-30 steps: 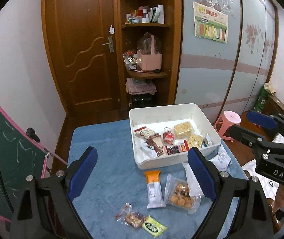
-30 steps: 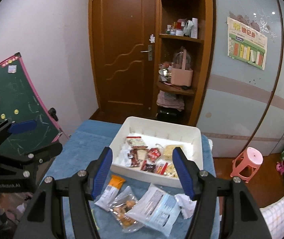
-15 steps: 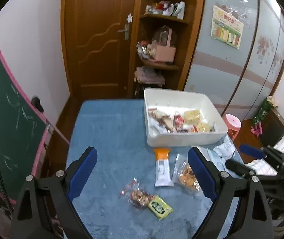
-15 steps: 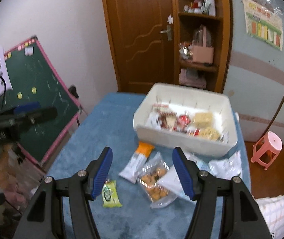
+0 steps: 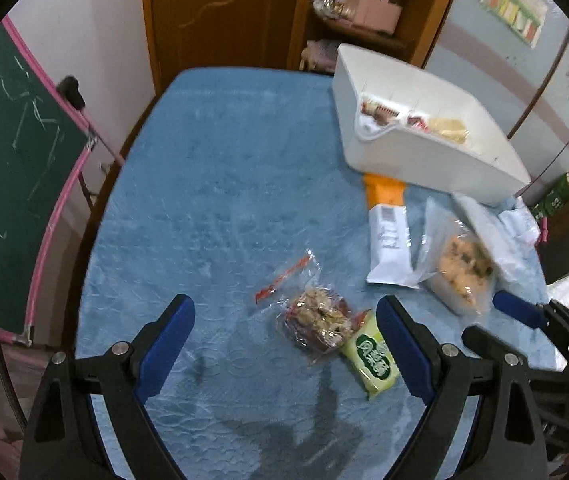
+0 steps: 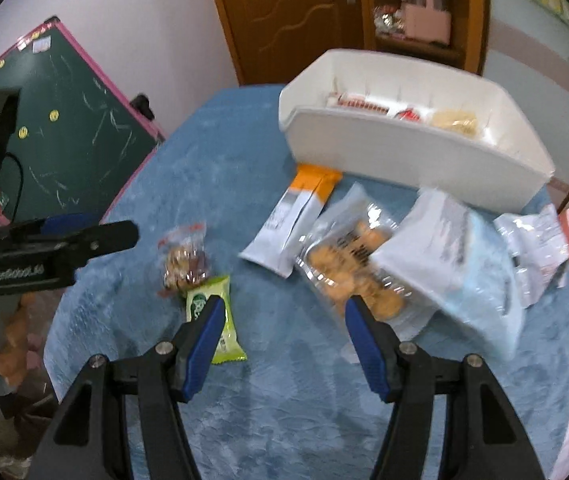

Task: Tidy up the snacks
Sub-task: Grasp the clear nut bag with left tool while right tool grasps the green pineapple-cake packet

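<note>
On the blue plush-covered worktop, toward its far right corner, stands a white rectangular plastic bin, already loaded with several wrapped snacks along its floor. Just in front of the bin's near wall lies a white bar wrapper with an orange end, its orange tip almost touching that wall. Beside the wrapper, on the side away from the green chalkboard with a pink frame, rests a clear bag of golden round biscuits, partly overlapped by a large pale blue-white flat packet, with a small crinkled silver-white sachet beyond it near the worktop's edge. Farther from the bin, toward the near side, sits a clear bag of brown nutty clusters with a red seal strip, touching a small light-green packet.

Above the worktop, tilted steeply down, hangs the left gripper, jaws spread wide with nothing between the blue pads; framed between them are the cluster bag and the green packet. Likewise angled down is the right gripper, jaws parted and gripping nothing, bare blue cloth between them, the green packet by one pad and the biscuit bag by the other.
</note>
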{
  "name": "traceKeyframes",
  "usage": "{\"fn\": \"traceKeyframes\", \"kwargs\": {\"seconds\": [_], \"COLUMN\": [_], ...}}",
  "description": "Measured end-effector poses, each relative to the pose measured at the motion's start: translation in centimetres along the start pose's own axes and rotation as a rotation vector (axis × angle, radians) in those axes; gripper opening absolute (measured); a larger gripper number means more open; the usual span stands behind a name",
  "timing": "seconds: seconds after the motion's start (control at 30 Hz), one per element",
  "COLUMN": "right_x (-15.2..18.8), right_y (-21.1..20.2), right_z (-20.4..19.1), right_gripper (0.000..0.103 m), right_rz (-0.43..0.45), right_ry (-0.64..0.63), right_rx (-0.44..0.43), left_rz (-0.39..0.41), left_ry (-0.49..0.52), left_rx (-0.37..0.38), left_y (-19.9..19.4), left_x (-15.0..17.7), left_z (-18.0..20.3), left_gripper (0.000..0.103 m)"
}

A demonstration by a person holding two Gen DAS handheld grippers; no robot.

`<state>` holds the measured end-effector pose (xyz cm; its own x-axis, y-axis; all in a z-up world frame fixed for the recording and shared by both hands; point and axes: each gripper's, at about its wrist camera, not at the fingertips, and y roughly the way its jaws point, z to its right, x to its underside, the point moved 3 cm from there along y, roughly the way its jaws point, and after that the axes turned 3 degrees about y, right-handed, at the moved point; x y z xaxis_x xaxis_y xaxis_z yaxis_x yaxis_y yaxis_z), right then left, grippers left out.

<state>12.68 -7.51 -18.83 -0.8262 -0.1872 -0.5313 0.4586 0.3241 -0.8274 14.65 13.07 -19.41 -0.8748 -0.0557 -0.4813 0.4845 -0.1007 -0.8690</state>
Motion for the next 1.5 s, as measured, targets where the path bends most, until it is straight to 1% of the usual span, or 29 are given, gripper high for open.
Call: {"fn": "traceKeyframes", "kwargs": {"seconds": [0.07, 0.2, 0.37, 0.4, 0.47, 0.57, 0.6, 0.63, 0.67, 0.7, 0.77, 0.93, 1.13, 1.23, 1.27, 1.3, 1.33, 1.37, 1.5], "right_x": [0.2, 0.4, 0.7, 0.7, 0.8, 0.8, 0.8, 0.8, 0.9, 0.9, 1.0, 1.2, 1.2, 1.2, 1.1, 1.1, 1.2, 1.2, 1.5], "right_y": [0.8, 1.9, 3.0, 3.2, 3.4, 3.8, 4.0, 4.2, 4.4, 4.5, 4.8, 5.9, 7.7, 8.0, 8.1, 8.1, 8.2, 8.1, 7.4], "right_z": [-0.3, -0.8, -1.2, -1.3, -1.5, -1.8, -2.0, -2.2, -2.4, -2.6, -3.1, -4.6, -5.6, -5.9, -6.0, -6.1, -6.3, -6.5, -6.7], "right_gripper": [0.063, 0.063, 0.063, 0.063, 0.063, 0.063, 0.063, 0.063, 0.063, 0.063, 0.063, 0.063, 0.063, 0.062, 0.058, 0.056, 0.051, 0.040, 0.039], "right_rz": [-0.016, -0.033, -0.054, -0.057, -0.064, -0.078, -0.082, -0.087, -0.091, -0.095, -0.102, -0.131, -0.170, -0.163, -0.161, -0.158, -0.156, -0.153, -0.146], "right_ry": [-0.010, -0.034, -0.059, -0.064, -0.073, -0.084, -0.089, -0.095, -0.101, -0.109, -0.123, -0.170, -0.195, -0.206, -0.211, -0.220, -0.233, -0.242, -0.250], "right_rx": [-0.007, -0.017, -0.023, -0.024, -0.030, -0.042, -0.045, -0.050, -0.056, -0.060, -0.071, -0.097, -0.088, -0.073, -0.066, -0.053, -0.048, -0.057, -0.057], "left_rz": [-0.021, -0.080, -0.141, -0.149, -0.163, -0.163, -0.160, -0.159, -0.156, -0.149, -0.155, -0.159, -0.168, -0.170, -0.169, -0.166, -0.160, -0.156, -0.129], "left_ry": [-0.013, -0.035, -0.024, -0.026, -0.036, -0.055, -0.040, -0.030, -0.016, -0.013, -0.033, -0.049, -0.043, -0.026, -0.020, -0.015, -0.007, -0.003, 0.015], "left_rx": [0.002, 0.030, 0.021, 0.016, 0.025, 0.046, 0.043, 0.036, 0.018, 0.022, 0.050, 0.050, 0.054, 0.058, 0.058, 0.059, 0.058, 0.059, 0.066], "left_y": [1.4, 3.9, 7.0, 7.6, 8.3, 8.7, 8.7, 8.5, 8.2, 8.1, 7.8, 6.7, 5.5, 4.8, 4.6, 4.4, 4.1, 4.0, 2.5], "left_x": [-0.1, 0.1, 0.4, 0.5, 0.8, 0.9, 1.0, 1.2, 1.4, 1.5, 1.9, 3.4, 5.2, 6.6, 6.7, 7.0, 7.2, 7.0, 6.3], "left_z": [-0.1, 0.4, 1.5, 1.6, 1.7, 1.5, 1.5, 1.3, 1.1, 0.9, 0.3, -1.4, -2.4, -2.3, -2.3, -2.2, -2.0, -2.2, -1.4], "left_gripper": [0.092, 0.092, 0.092, 0.089, 0.088, 0.080, 0.069, 0.055, 0.047, 0.045, 0.045, 0.044, 0.044, 0.044, 0.044, 0.044, 0.044, 0.044, 0.044]}}
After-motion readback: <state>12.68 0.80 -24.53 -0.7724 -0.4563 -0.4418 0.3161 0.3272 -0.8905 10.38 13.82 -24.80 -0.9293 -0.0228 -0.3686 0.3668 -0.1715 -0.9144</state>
